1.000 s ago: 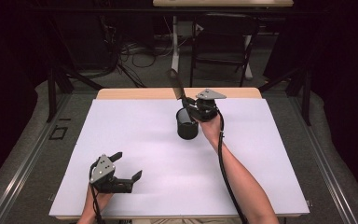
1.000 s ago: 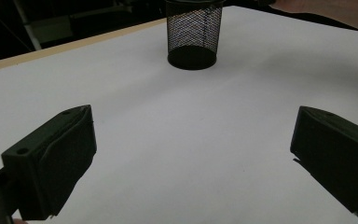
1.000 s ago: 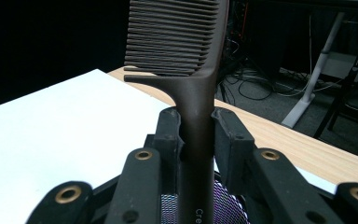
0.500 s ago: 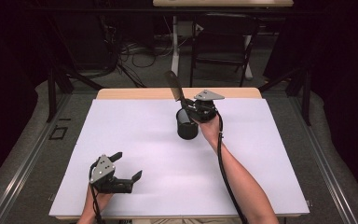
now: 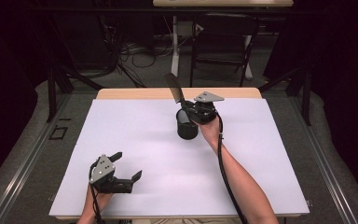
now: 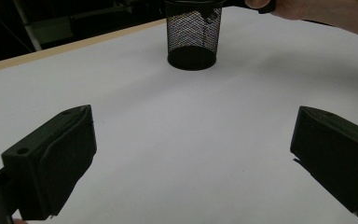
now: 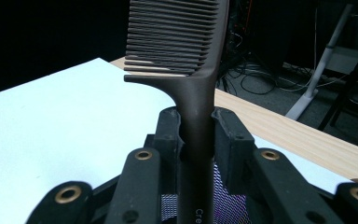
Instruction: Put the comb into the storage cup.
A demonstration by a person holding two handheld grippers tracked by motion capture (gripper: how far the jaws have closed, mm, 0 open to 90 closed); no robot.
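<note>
Overhead, right tongs [image 5: 186, 106] pinch comb [image 5: 173, 87]; left tongs [image 5: 127, 166] spread over white table [image 5: 261, 154].

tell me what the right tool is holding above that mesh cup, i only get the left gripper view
Observer: A dark comb, clamped by its handle between the right tool's jaws.
Operator: which way up is it
Observer: Teeth end up, leaning toward the table's far edge. The handle points down at the mouth of the mesh cup.
Operator: where's my left tool on the table
Observer: The left tool is over the near left part of the white sheet, well apart from the cup.
</note>
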